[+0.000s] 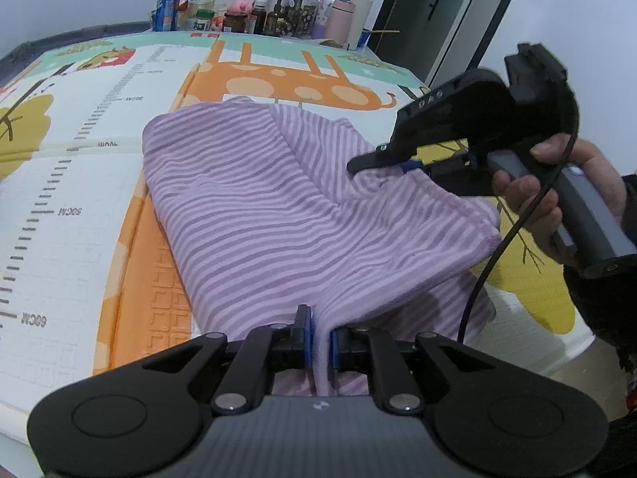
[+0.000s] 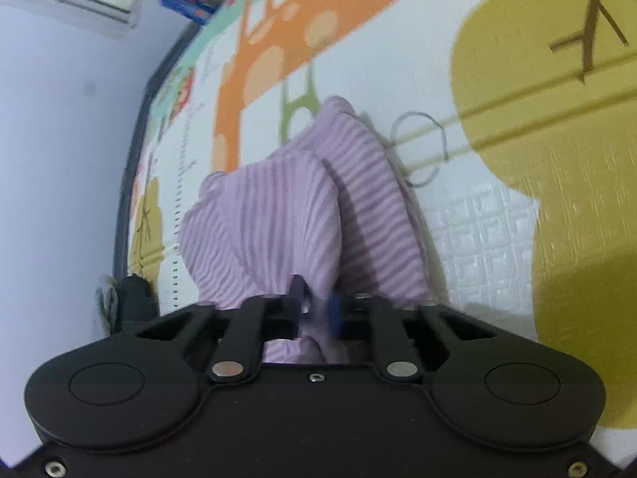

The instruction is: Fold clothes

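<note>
Covering the whole tabletop, a cartoon play mat [image 1: 99, 167] carries the striped purple garment [image 1: 254, 207] mid-mat, its long axis running from near edge to far. Left gripper [image 1: 320, 336] pinches its near hem; right gripper [image 1: 388, 163] is clamped on the right-hand hem. Ruler marks read "50CM" and "60CM".

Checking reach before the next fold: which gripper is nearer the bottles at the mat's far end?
Right. The right gripper pinches the purple garment at its farther edge, closer to the bottles; the left gripper clamps the near edge.
</note>
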Motion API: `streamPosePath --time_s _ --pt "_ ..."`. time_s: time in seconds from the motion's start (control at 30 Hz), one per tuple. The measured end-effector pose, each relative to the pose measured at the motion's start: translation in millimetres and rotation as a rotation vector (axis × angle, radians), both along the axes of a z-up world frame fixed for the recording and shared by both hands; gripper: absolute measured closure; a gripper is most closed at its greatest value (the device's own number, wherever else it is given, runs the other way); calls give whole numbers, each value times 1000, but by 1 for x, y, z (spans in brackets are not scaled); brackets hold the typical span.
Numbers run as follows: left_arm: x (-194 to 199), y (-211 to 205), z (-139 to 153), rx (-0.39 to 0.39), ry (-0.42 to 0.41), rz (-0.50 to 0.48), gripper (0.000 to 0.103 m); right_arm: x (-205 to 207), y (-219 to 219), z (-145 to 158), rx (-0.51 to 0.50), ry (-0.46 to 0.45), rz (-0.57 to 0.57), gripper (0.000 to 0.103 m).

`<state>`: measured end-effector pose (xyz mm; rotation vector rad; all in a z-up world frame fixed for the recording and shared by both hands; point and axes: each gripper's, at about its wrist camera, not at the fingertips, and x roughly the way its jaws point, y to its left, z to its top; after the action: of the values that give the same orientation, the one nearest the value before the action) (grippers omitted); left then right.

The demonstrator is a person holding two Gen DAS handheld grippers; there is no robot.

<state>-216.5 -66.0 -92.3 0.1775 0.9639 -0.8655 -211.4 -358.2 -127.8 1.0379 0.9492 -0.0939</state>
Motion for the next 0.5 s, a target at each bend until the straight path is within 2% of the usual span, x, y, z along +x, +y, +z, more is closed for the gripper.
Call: streamPosePath --time_s 0.2,0.4,0.5 --pt "-14 -7 11 12 -89 -51 91 -3 10 32 -41 -109 18 96" --pt "-31 -12 25 7 -216 -123 91 -6 25 86 -125 -250 66 97" --pt "-36 -17 27 8 -243 -152 90 -12 30 107 -185 -290 69 97"
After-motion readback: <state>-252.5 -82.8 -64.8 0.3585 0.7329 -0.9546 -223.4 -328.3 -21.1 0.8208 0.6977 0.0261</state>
